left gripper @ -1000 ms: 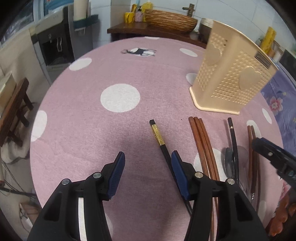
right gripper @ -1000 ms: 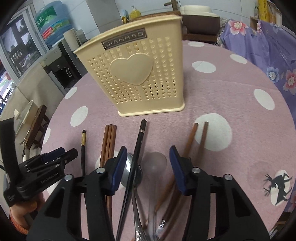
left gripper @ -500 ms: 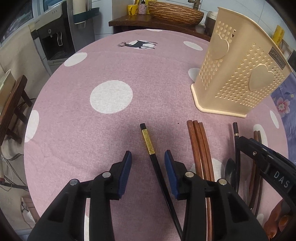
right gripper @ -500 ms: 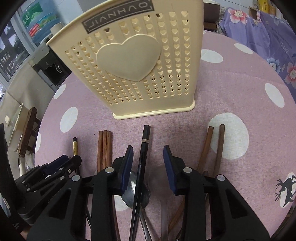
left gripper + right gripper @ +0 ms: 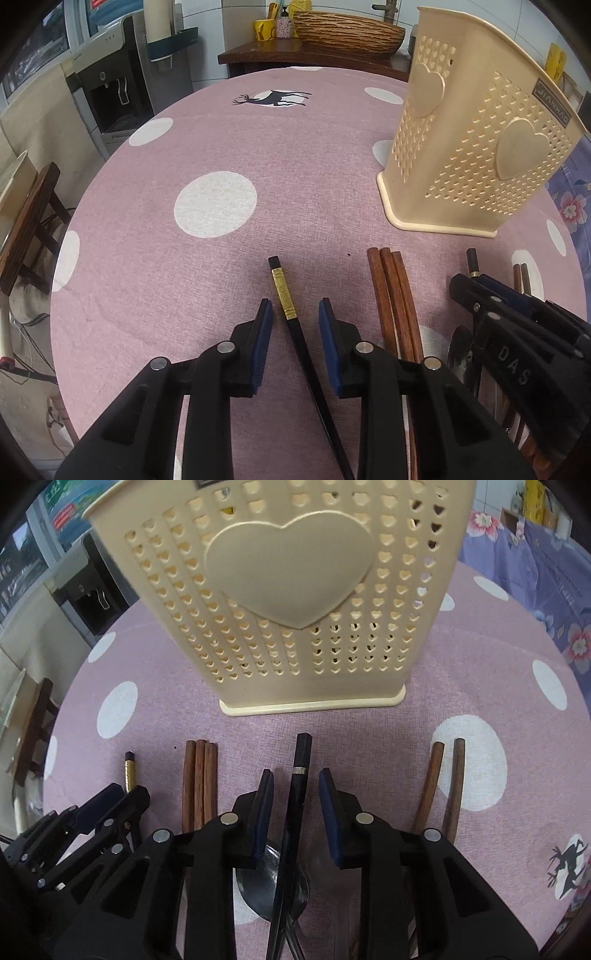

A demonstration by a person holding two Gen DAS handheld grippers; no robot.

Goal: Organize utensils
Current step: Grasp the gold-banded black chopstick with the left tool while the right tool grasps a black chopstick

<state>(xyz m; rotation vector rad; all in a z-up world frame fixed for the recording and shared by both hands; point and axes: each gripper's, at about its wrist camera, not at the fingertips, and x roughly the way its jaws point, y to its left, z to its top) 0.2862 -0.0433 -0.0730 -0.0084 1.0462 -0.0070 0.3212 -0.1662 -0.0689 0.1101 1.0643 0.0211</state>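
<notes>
While low over the table [image 5: 258, 155], each hand-held gripper astride one chopstick.

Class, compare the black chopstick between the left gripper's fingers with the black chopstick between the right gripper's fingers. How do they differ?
The left chopstick has a long gold sleeve near its end; the right chopstick has only a thin pale ring. The left one lies on cloth alone; the right one crosses a metal spoon. Both are black and square-ended.
</notes>
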